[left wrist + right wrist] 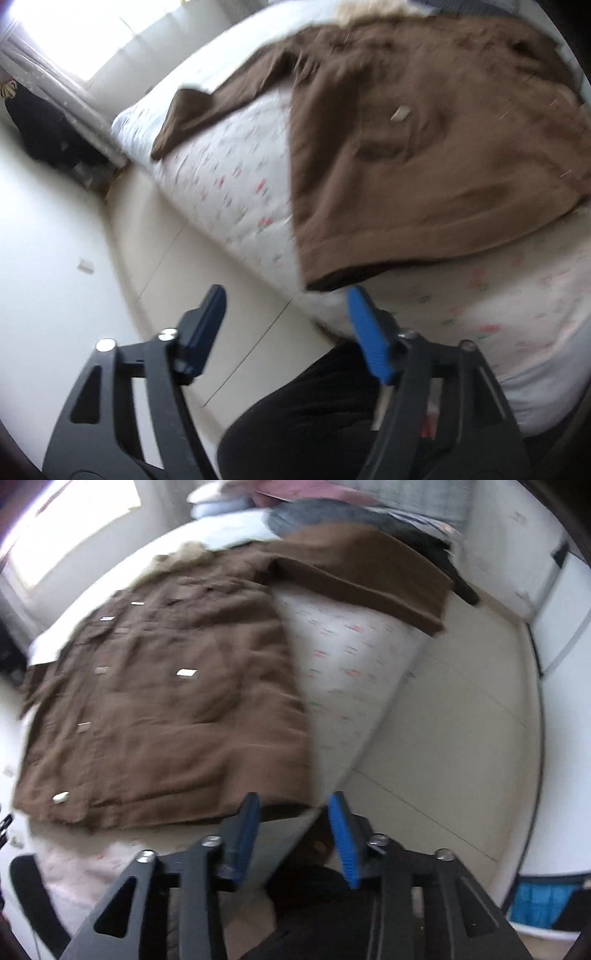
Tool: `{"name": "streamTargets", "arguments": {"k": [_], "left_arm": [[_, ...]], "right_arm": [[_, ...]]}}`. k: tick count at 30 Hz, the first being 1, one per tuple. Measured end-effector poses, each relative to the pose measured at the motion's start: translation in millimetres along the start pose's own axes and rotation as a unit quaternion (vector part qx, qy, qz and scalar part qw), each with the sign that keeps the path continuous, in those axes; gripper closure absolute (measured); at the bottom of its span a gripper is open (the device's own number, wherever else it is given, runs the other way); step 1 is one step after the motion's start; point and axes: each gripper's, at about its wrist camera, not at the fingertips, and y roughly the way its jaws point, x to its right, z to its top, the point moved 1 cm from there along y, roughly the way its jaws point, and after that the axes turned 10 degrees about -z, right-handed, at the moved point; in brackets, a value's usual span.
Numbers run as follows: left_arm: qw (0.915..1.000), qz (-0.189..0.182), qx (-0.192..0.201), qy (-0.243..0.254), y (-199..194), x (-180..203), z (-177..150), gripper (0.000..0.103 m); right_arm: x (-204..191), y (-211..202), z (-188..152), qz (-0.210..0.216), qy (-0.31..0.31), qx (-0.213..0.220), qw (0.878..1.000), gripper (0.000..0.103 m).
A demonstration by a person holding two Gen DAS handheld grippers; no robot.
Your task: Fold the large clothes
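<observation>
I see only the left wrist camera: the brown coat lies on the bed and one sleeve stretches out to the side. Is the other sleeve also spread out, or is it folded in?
Observer: It is spread out. The other sleeve lies flat, away from the brown coat, with its cuff near the edge of the bed.
Operator: Does the right claw hold the hem?
Observer: No. The right claw is open near the hem's corner and grips nothing.
Operator: Is anything else on the bed?
Observer: Yes, a pile of other clothes lies at the far end.

Home bedroom: bed [351, 657], window [74, 33]
</observation>
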Motion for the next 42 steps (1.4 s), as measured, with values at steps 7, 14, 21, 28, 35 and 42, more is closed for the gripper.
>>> {"name": "streamTargets", "arguments": {"k": [7,14,21,28,35,42], "left_arm": [[0.9859,-0.146,0.047,0.066,-12,81,15,0.023],[0.9664,-0.214,0.05,0.134,12,145,28,0.024],[0.9534,-0.259,0.041,0.149,23,167,44,0.09],[0.9436,-0.313,0.065,0.086,12,149,82,0.1],[0.9369,-0.339,0.08,0.028,9,127,103,0.101],[0.9375,-0.337,0.085,0.017,5,126,102,0.101]], "right_arm": [[-84,-29,-8,0.132,-0.089,0.03,0.987,0.053],[-145,-26,-27,0.152,-0.183,0.046,0.97,0.053],[-179,-13,-46,0.161,-0.226,0.036,0.96,0.053],[-201,-10,-41,0.169,-0.246,0.054,0.953,0.053],[-207,-7,-27,0.165,-0.244,0.08,0.952,0.053],[-207,-13,-20,0.182,-0.237,0.09,0.95,0.053]]}}
